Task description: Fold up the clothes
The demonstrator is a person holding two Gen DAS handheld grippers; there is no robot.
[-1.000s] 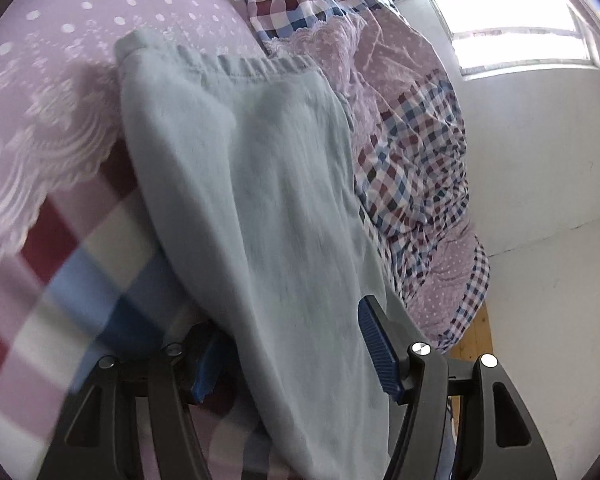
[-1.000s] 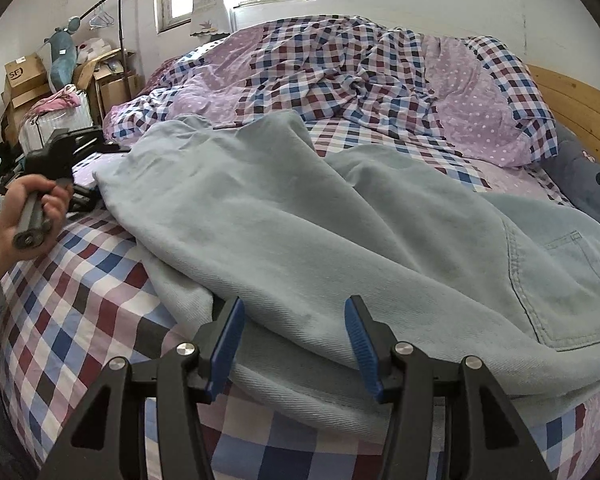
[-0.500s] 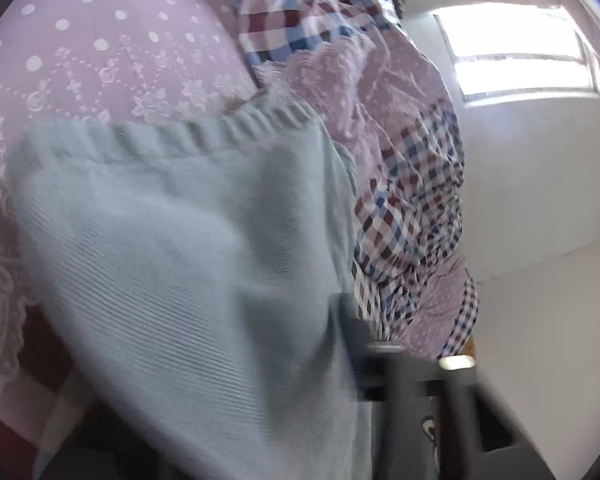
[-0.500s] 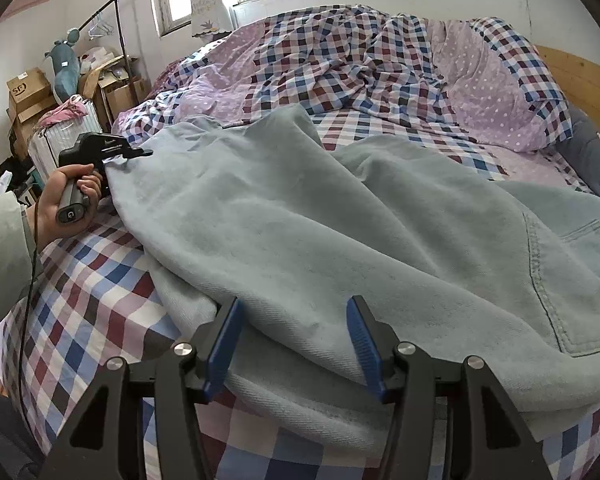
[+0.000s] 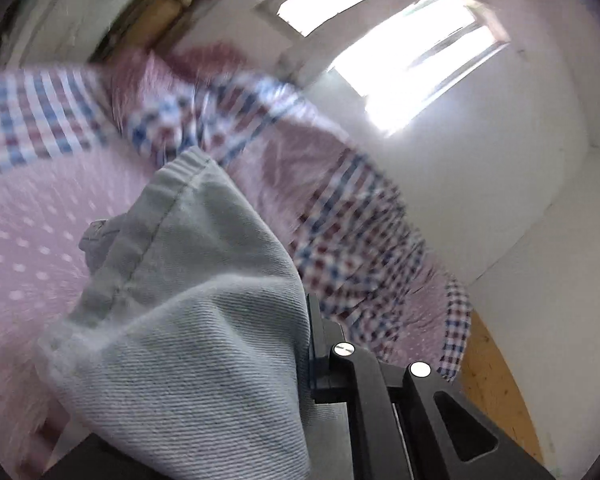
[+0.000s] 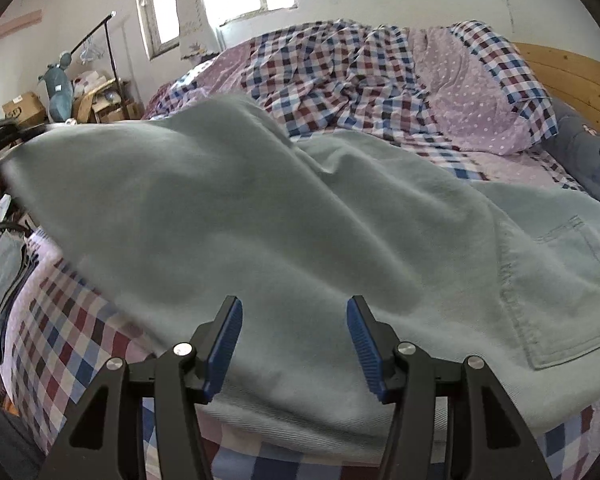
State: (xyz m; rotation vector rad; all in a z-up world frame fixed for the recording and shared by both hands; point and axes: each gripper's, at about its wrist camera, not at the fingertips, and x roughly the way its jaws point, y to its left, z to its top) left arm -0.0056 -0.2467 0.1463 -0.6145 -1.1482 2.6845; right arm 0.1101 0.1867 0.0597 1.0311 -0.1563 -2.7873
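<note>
The pale blue trousers [image 6: 300,208] are shown spread across the checked bedsheet [image 6: 72,344], one hemmed leg end [image 5: 188,280] being raised clear of the bed while the back pocket [image 6: 572,280] and the rest of the garment lie flat. The left gripper [image 5: 300,360] is seen clenched on that leg end, its jaws having just closed with the cloth between them; only one black finger is visible, the other being hidden under the denim. In the right wrist view the same gripper is barely discernible at the far left edge, behind the lifted cloth. The right gripper [image 6: 294,348] is held released, its blue pads [image 6: 224,344] apart and hovering just above the near edge of the trousers, nothing being pressed between them. The step in hand is judged to be the carrying of the leg end over the body of the garment. Several faults may be expected: the hem may slip from the pinch if little cloth has been caught; the whole garment may be dragged along the sheet, since it is not pinned by the right gripper; and a skewed fold may result if the lifted edge is laid down out of line with the lower leg. The rumpled quilt [image 6: 340,72] behind might also be snagged.
</note>
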